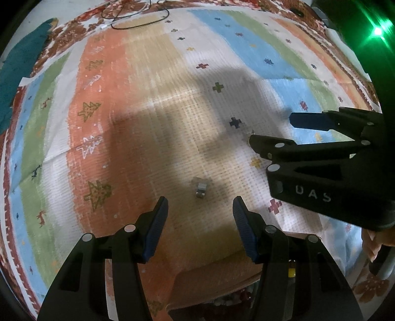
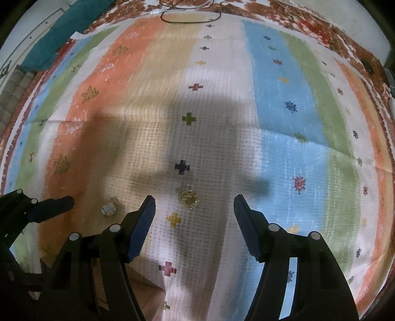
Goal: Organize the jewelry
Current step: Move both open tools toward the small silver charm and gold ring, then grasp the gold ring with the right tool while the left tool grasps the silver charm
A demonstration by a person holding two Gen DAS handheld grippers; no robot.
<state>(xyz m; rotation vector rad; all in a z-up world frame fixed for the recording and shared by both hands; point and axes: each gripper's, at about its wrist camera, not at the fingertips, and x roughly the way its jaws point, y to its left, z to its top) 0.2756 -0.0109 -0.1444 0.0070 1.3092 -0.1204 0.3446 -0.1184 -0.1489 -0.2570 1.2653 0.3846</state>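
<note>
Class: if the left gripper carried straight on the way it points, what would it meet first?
Probably the small silver-grey jewelry piece, lying on the striped patterned cloth just ahead between the open left gripper fingers; depth is unclear.

I count two jewelry pieces on one striped rug (image 2: 284, 103): one silvery ring (image 1: 201, 189) and one round gold pendant (image 2: 189, 199). I see two grippers, one black cord loop (image 2: 190, 18), and one teal cloth (image 2: 64, 32).

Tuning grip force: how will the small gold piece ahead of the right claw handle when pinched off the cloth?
The gold piece looks small, so probably light. It lies flat on the woven cloth, so pads may slide over it. Its tiny bead end may dangle.
</note>
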